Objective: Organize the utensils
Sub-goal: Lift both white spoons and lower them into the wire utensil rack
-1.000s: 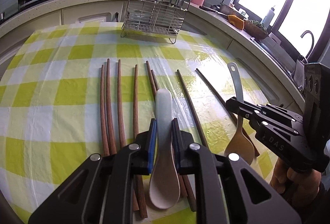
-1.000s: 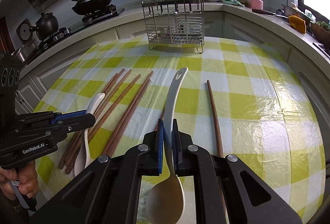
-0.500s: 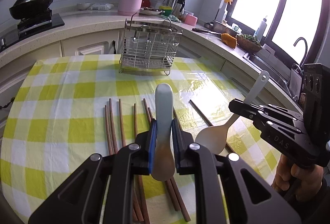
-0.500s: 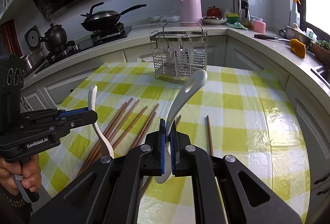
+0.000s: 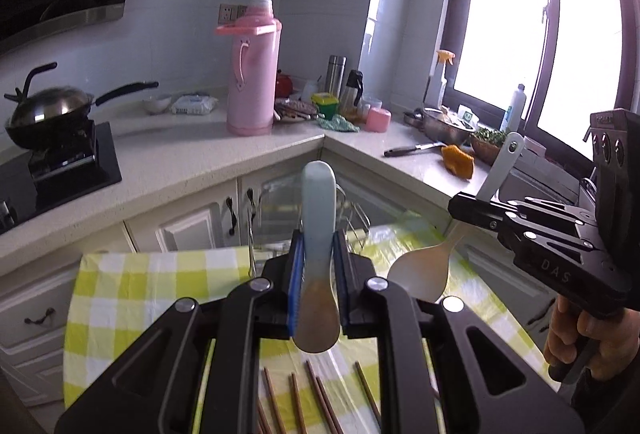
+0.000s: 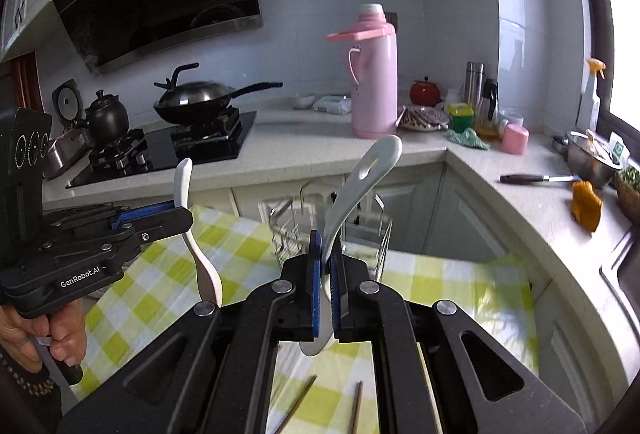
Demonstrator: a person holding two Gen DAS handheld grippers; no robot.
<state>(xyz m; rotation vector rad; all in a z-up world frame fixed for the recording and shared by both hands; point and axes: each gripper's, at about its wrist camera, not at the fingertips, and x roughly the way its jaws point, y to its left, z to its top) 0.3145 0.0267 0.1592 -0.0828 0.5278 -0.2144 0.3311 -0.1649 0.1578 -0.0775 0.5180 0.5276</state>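
Above the checked bench (image 5: 132, 282), the left gripper (image 5: 316, 266) fingers pinch one spoon (image 5: 318, 218) upright; right gripper (image 6: 327, 274) fingers clamp another spoon (image 6: 360, 186); chopsticks (image 5: 320, 402) lie below; wire rack (image 6: 372, 230) behind.

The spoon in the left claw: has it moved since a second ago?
Yes. The spoon, clamped in the left claw, has gone up: it lay among the chopsticks on the tablecloth, and now hangs above them.

Both grippers hang side by side in the air, angled slightly downward. The left gripper (image 5: 317, 266) is clamped on a spoon (image 5: 317, 210); the right gripper (image 6: 327, 266) pinches another spoon (image 6: 362, 186).
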